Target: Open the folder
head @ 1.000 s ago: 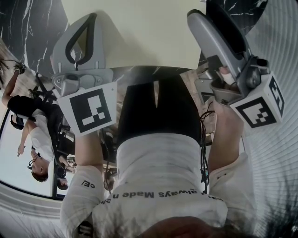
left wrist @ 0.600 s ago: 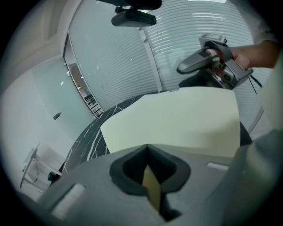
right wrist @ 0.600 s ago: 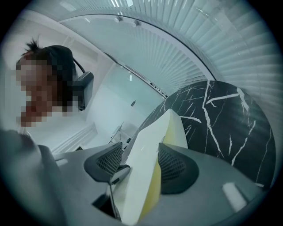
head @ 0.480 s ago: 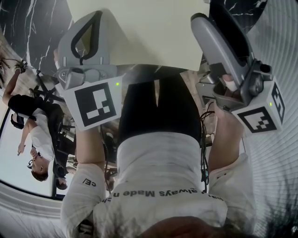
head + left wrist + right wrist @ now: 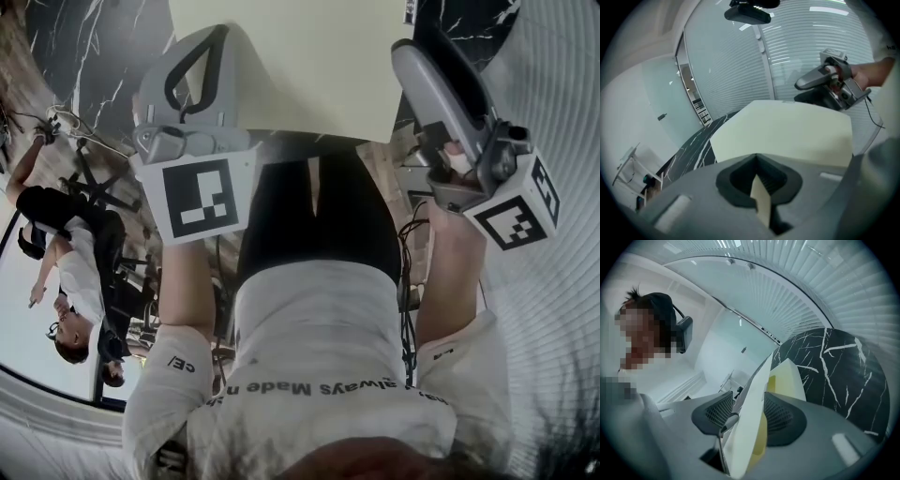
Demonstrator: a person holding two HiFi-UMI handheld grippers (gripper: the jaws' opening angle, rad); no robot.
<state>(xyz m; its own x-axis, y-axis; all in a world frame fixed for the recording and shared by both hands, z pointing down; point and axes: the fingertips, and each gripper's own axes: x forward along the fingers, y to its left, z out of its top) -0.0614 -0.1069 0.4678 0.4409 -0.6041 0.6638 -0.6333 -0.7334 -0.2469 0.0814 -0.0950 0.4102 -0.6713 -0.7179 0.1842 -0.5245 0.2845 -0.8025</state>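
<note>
You are holding a cream folder (image 5: 314, 70) up in the air between your two tools, above a black, white-veined marble worktop (image 5: 843, 376).

Your left tool (image 5: 759, 183) is gripping one edge of the folder. Its jaws are drawn nearly together and a thin strip of the cream cover is pinched between the dark pads. The rest of the folder is spreading out flat and wide ahead of that tool. Your right tool is showing beyond the folder's far corner.

Your right tool (image 5: 745, 416) is pointing close to level, with the opposite edge of the folder standing on end between its jaws. Those jaws have just been closing but are standing fairly wide apart. The pale cover and a yellow inner layer (image 5: 761, 437) are filling most of the space. The yellow side is lying against one pad. On the other side a dark gap is showing between jaw and cover. A slim grey metal piece (image 5: 727, 422) is sitting in front of that pad. The tool is not clamping the folder.

The folder is looking only slightly parted at that edge.

Behind you, a wall of pale slatted blinds (image 5: 811, 42) is curving around. Another person (image 5: 75, 272) is bending over off to your left.
</note>
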